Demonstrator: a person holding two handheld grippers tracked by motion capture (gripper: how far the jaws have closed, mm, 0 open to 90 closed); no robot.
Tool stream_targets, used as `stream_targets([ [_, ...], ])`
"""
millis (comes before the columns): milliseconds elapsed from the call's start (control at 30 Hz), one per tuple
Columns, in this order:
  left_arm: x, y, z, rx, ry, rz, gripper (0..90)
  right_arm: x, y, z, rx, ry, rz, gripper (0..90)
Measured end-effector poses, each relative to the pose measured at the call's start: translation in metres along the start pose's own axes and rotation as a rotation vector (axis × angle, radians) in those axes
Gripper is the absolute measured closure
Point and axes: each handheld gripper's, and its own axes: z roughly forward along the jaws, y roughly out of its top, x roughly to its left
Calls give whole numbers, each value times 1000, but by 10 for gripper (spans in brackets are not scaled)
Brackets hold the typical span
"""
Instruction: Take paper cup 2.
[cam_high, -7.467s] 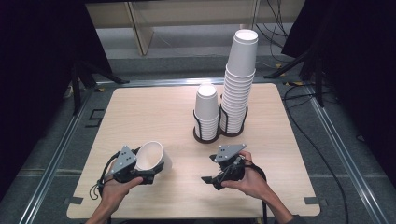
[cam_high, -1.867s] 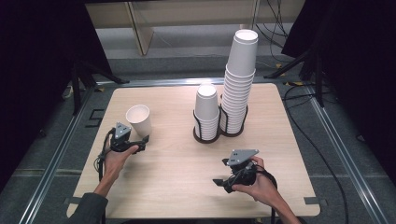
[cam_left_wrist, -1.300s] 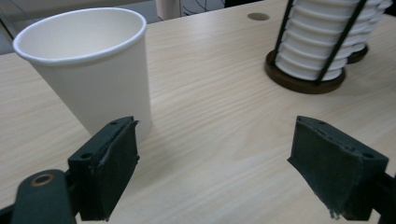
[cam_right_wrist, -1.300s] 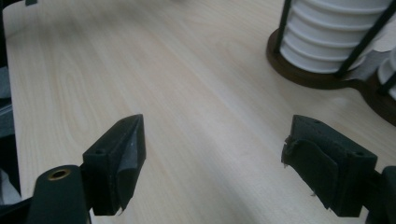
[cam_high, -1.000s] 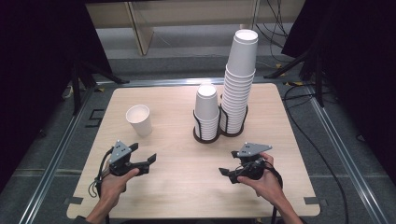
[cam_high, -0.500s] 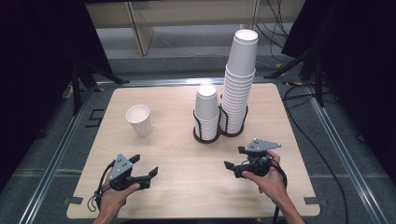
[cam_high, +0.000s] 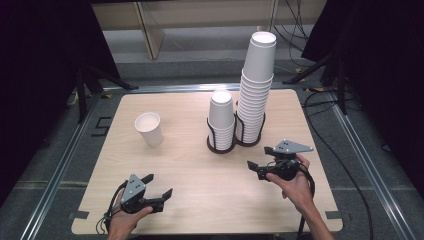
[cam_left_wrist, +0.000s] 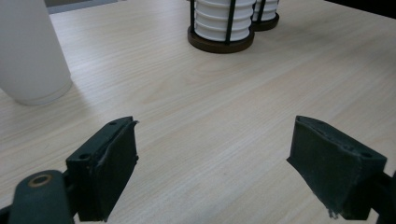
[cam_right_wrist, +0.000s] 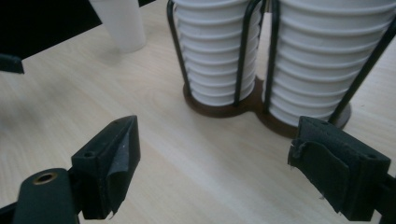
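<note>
A single paper cup (cam_high: 149, 128) stands upright on the bench (cam_high: 200, 205), on its left side and well apart from everything else. It is plain white and open at the top, with nothing on it, and it gets a little narrower toward the bottom.

The left gripper (cam_high: 159, 184) is low and near the front edge of the bench, well away from that cup. Its fingers (cam_left_wrist: 109, 172) are spread wide and hold nothing.

The right gripper (cam_high: 255, 169) points at the two stacks of cups in the black wire holder (cam_high: 220, 147), a short stack (cam_high: 221, 117) and a tall stack (cam_high: 255, 85). Its fingers (cam_right_wrist: 112, 163) are spread wide too, with nothing between them.

It looks like one cup is set out and the next one is about to be fetched. For that, the right gripper would need to rise to the top of a stack, close on the rim of the top cup, and lift it straight up so the cups below stay put.
</note>
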Motion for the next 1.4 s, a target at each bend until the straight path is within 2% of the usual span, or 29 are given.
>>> stream_targets([
  [67, 0, 0, 1, -1, -2, 19, 143, -4, 4, -2, -13, -6, 2, 156],
  [100, 1, 1, 1, -3, -5, 27, 143, -7, 6, -2, -27, -15, -27, 156],
  [133, 2, 1, 4, -19, -16, 25, 143, -8, 8, -3, -26, -3, -10, 156],
  [167, 2, 0, 3, -16, -9, 14, 143, -10, 11, -4, -36, 1, -17, 156],
  [200, 4, -1, 5, -27, -18, 22, 143, -10, 13, -5, -43, 7, -19, 156],
  [233, 4, -1, 5, -24, -20, 23, 143, -13, 17, -6, -48, -10, -32, 155],
  [333, 4, 0, 4, -18, -20, 22, 143, -16, 30, -12, -81, -19, -39, 155],
  [367, 3, 0, 4, -19, -22, 22, 143, -16, 33, -13, -93, -22, -27, 155],
  [400, 4, 0, 5, -25, -32, 27, 143, -18, 38, -15, -97, -37, -43, 155],
  [433, 3, 0, 6, -31, -36, 19, 143, -18, 43, -17, -105, -36, -27, 155],
  [467, 3, 0, 6, -33, -38, 19, 143, -20, 49, -19, -111, -33, -45, 156],
  [567, 4, 0, 7, -32, -46, 30, 143, -24, 63, -24, -133, -70, -82, 156],
  [633, 3, 0, 7, -31, -47, 31, 143, -27, 71, -25, -151, -52, -61, 157],
  [733, 2, 1, 5, -9, -41, 40, 143, -32, 82, -27, -179, -68, -49, 156],
  [833, 2, 1, 5, -14, -42, 33, 143, -36, 90, -31, -168, -71, -32, 156],
  [867, 3, 1, 6, -30, -50, 40, 143, -38, 93, -32, -179, -66, -26, 156],
  [900, 3, 1, 6, -28, -47, 37, 143, -40, 96, -32, -195, -83, -51, 156],
  [933, 2, 1, 5, -15, -40, 37, 143, -41, 99, -33, -194, -81, -49, 155],
  [967, 2, 1, 5, -17, -45, 35, 143, -41, 102, -33, -184, -61, -27, 155],
  [1000, 2, 1, 6, -18, -46, 36, 143, -41, 106, -35, -185, -70, -21, 155],
  [1033, 2, 0, 7, -31, -51, 46, 143, -44, 110, -36, -210, -89, -53, 155],
  [1067, 2, 0, 8, -37, -55, 44, 143, -43, 112, -36, -202, -76, -28, 155],
  [1100, 2, 0, 8, -39, -56, 44, 143, -45, 116, -37, -213, -85, -52, 155],
  [1133, 1, 1, 6, -18, -44, 37, 143, -45, 120, -38, -212, -79, -25, 155],
  [1233, 2, 1, 6, -27, -50, 39, 143, -47, 129, -40, -228, -77, -14, 155],
  [1300, 3, 1, 7, -27, -55, 47, 143, -49, 138, -40, -244, -74, -22, 154],
  [1333, 2, 1, 5, -9, -47, 44, 143, -49, 141, -41, -252, -84, -27, 154],
  [1400, 2, 1, 5, -15, -50, 40, 143, -49, 148, -42, -255, -79, -29, 154],
])
